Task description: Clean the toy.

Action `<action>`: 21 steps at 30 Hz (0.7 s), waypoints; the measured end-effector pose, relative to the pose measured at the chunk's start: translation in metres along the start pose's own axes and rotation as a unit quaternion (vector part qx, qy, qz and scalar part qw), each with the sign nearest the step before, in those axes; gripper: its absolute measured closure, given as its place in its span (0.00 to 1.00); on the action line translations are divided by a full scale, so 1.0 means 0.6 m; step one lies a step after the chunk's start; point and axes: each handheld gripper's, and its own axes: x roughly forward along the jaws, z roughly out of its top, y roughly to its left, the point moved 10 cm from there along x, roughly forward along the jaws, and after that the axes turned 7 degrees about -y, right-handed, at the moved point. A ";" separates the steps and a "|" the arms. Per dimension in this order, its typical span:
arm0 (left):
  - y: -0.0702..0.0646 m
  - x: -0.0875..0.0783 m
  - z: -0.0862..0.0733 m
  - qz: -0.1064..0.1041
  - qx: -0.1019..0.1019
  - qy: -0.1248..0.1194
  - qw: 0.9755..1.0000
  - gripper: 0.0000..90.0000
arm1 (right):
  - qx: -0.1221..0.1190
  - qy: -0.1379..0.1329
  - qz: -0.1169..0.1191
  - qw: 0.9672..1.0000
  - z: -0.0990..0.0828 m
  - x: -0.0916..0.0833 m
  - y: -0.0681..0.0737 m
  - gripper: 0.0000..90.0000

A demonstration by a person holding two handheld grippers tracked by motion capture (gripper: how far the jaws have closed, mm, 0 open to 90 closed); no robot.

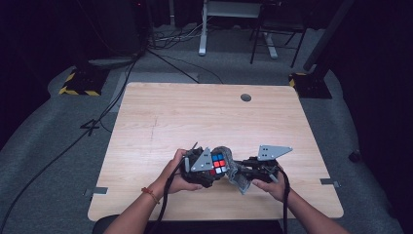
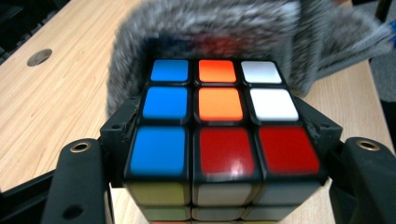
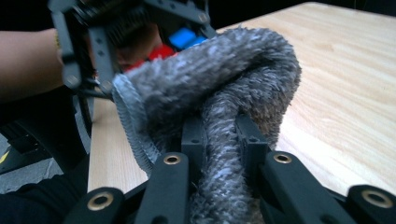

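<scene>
So, left gripper clamped tight on a scrambled puzzle cube, one black jaw on each side, held up off the table. Top face showing three blue down one column, two orange over a red in the middle, two white over a red on the other side. Looks the same from up high: cube sitting between both hands near the front edge, colours facing up.

Right gripper pinched down hard on a twisted bunch of grey fuzzy cloth, jaws nearly together with the fabric squeezed between. Cloth looping out from there and pressed against the far side of the cube, wrapped around its back edge. Bit blurry there in the left gripper view.

Beyond that, just light wood tabletop with a round grommet hole toward the far edge.
</scene>
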 end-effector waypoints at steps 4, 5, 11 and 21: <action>-0.003 0.011 -0.012 0.001 0.012 0.031 0.999 0.36 | -0.014 -0.006 0.005 1.000 0.009 0.000 0.011 0.86; -0.003 0.014 -0.015 0.003 0.013 0.036 0.999 0.36 | -0.021 -0.002 0.004 1.000 0.010 0.001 0.013 0.86; -0.002 0.019 -0.020 0.000 0.003 0.045 0.999 0.37 | -0.037 0.008 -0.008 0.999 0.009 0.006 0.015 0.86; -0.004 -0.004 0.012 -0.006 -0.009 -0.013 1.000 0.37 | -0.024 0.073 -0.046 0.996 -0.038 0.018 -0.020 0.86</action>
